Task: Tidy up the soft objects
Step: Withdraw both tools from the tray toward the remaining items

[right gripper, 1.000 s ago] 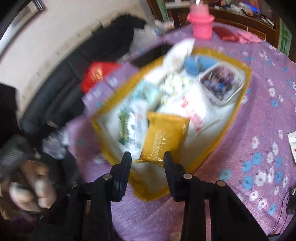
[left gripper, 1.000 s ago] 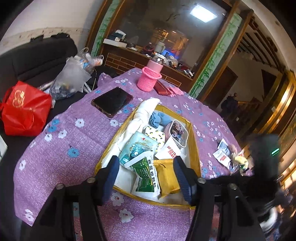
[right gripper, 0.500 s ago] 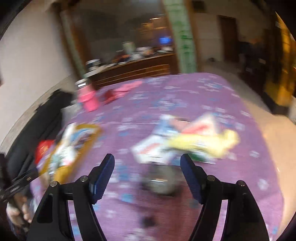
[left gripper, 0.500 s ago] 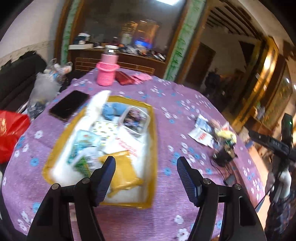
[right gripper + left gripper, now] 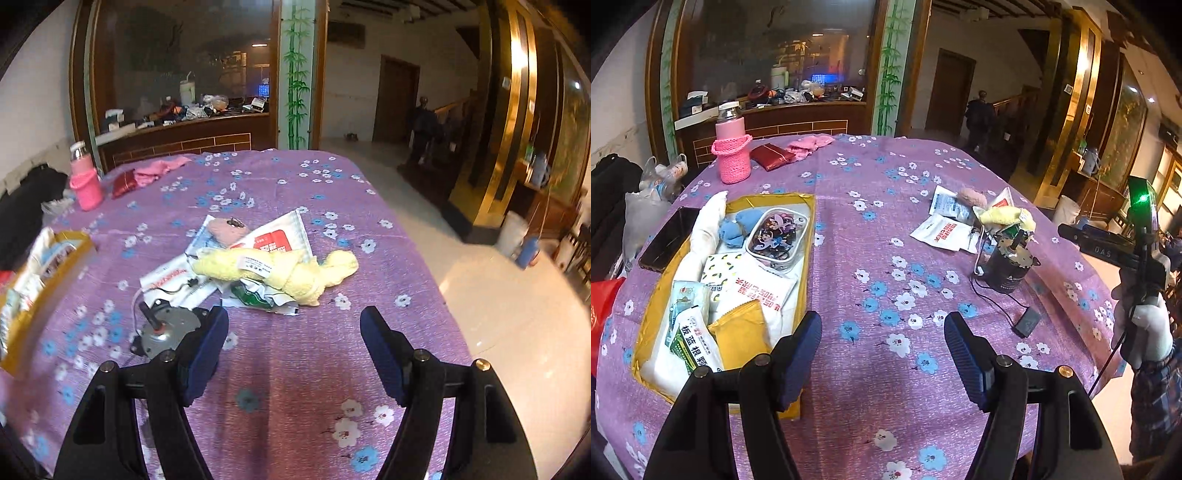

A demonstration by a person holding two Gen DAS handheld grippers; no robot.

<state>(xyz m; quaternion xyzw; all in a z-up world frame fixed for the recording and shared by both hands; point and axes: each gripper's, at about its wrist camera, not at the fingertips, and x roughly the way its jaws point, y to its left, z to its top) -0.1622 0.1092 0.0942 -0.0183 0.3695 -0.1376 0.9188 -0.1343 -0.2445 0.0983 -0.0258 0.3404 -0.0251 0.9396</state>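
A yellow tray (image 5: pixel 807 236) on the purple flowered cloth holds soft packets, a white cloth, a blue soft toy (image 5: pixel 737 229) and a clear lidded box (image 5: pixel 777 236). Its edge shows in the right wrist view (image 5: pixel 48 284). A loose pile lies to the right: a yellow towel (image 5: pixel 280 267), white packets (image 5: pixel 273 236), a pink soft item (image 5: pixel 225 230); the towel also shows in the left wrist view (image 5: pixel 1006 216). My left gripper (image 5: pixel 882 343) is open and empty beside the tray. My right gripper (image 5: pixel 293 339) is open and empty, just short of the towel.
A small motor (image 5: pixel 168 328) with a cable sits left of the right gripper's fingers; it also shows in the left wrist view (image 5: pixel 1008 266). A pink bottle (image 5: pixel 731 153), red wallet (image 5: pixel 772 157) and pink cloth (image 5: pixel 810 142) stand at the back. A phone (image 5: pixel 670 238) lies left of the tray.
Both grippers swung from over the tray toward the right part of the table. The right gripper opened wide and now faces the yellow towel pile, steady instead of blurred.
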